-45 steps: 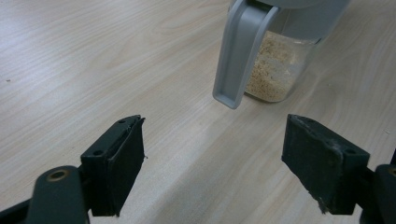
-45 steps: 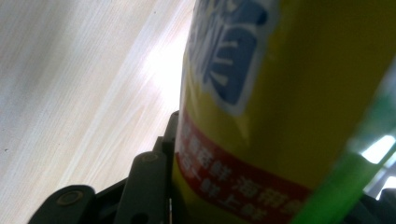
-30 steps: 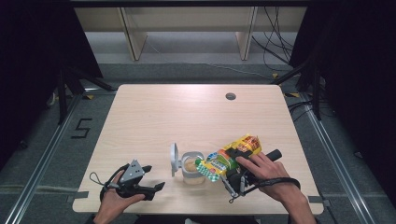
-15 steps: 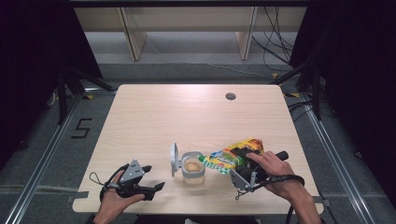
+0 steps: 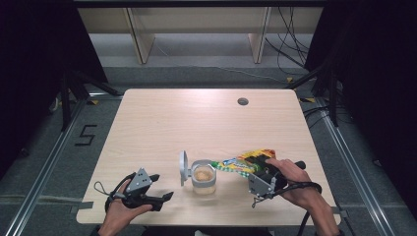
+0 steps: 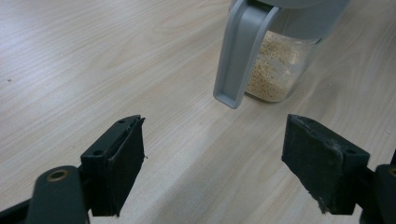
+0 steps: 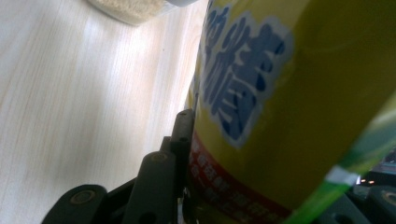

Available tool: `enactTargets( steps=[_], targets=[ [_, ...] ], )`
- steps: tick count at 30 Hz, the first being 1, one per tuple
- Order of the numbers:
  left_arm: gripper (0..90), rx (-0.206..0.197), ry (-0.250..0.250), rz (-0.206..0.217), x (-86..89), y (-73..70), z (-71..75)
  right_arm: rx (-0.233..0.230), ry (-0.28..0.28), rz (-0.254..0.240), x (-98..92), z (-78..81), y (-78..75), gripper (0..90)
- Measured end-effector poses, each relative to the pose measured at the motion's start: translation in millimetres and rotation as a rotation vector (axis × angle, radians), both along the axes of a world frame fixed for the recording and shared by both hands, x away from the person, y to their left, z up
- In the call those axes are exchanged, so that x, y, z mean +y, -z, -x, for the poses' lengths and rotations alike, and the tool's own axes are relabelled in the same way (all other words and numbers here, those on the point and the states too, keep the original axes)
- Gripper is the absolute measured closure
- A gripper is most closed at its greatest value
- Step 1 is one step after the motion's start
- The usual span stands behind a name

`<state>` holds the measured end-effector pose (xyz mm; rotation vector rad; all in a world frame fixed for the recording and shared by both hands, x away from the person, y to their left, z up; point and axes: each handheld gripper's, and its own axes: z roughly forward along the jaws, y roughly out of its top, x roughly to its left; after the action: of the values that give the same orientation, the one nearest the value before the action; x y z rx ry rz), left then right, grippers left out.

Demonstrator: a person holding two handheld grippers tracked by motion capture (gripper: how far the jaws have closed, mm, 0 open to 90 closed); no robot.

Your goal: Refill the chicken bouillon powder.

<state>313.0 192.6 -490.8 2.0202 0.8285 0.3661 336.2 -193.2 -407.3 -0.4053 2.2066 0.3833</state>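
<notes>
A clear jar [image 5: 204,178] of pale granules stands near the table's front edge, its grey flip lid [image 5: 183,167] open to the left. My right gripper [image 5: 256,169] is shut on a yellow and green bag [image 5: 246,162], which is tilted on its side with its open end at the jar's rim. The jaws have just closed a little further on the bag. Up close, the bag [image 7: 289,93] presses against one black finger [image 7: 180,140]. My left gripper [image 5: 162,188] rests open on the table left of the jar. The jar [image 6: 275,70] and lid [image 6: 240,56] lie ahead of its empty jaws [image 6: 215,163].
The light wooden table [image 5: 196,123] has a round cable hole [image 5: 242,102] at the back right. Dark floor and shelf legs lie beyond the far edge. A cable trails from the right gripper off the front edge.
My right hand has shifted slightly right and back with the bag. The bag's open end has risen from beside the jar to its rim. The left gripper has stayed put.
</notes>
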Motion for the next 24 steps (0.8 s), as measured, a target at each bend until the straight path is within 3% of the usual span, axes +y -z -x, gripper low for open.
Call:
enactTargets(
  steps=[4,5,6,8,10,11,13,14,15,17,19,21,22,23,24],
  targets=[
    [20.2,-0.012,0.019,-0.03,1.7,-0.6,-1.6,0.058,0.076,-0.111,-10.7,-3.3,3.1,69.7],
    [20.2,-0.011,0.018,-0.029,1.5,-0.6,-1.4,0.058,0.082,-0.121,-12.4,-4.6,3.9,69.9],
    [20.2,-0.01,0.019,-0.025,1.3,-0.5,-1.3,0.033,0.039,-0.087,-12.4,-8.2,2.5,70.0],
    [20.2,-0.004,0.023,-0.028,1.6,-0.5,-1.8,0.037,0.041,-0.078,-13.3,-10.1,5.0,70.1],
    [20.2,-0.007,0.02,-0.029,1.3,-0.2,-1.7,0.073,0.1,-0.132,-16.6,-10.0,9.5,70.1],
    [20.2,-0.007,0.021,-0.03,1.4,-0.3,-1.6,0.05,0.046,-0.118,-17.1,-15.0,8.3,70.2],
    [20.2,-0.009,0.021,-0.026,1.4,-0.4,-1.7,0.087,0.107,-0.179,-20.7,-15.0,12.5,70.2],
    [20.2,-0.008,0.02,-0.026,1.4,-0.4,-1.7,0.065,0.061,-0.167,-21.2,-19.7,11.6,70.3],
    [20.2,-0.009,0.02,-0.026,1.4,-0.4,-1.6,0.097,0.112,-0.212,-22.8,-18.5,14.9,70.3],
    [20.2,-0.013,0.018,-0.031,1.8,-0.6,-1.6,0.113,0.123,-0.248,-25.4,-21.2,16.6,70.4],
    [20.2,-0.012,0.019,-0.024,1.4,-0.8,-1.5,0.101,0.095,-0.267,-28.0,-26.4,15.5,70.6],
    [20.2,-0.011,0.02,-0.024,1.3,-0.7,-1.3,0.155,0.153,-0.356,-31.2,-24.5,18.4,70.9],
    [20.2,-0.012,0.019,-0.026,1.4,-0.5,-1.7,0.146,0.126,-0.346,-31.9,-27.5,17.2,71.0],
    [20.2,-0.01,0.022,-0.026,1.4,-0.5,-1.9,0.176,0.149,-0.388,-32.3,-26.4,19.2,71.0],
    [20.2,-0.01,0.021,-0.027,1.3,-0.4,-1.8,0.174,0.151,-0.403,-32.7,-27.1,19.8,71.1]
  ],
)
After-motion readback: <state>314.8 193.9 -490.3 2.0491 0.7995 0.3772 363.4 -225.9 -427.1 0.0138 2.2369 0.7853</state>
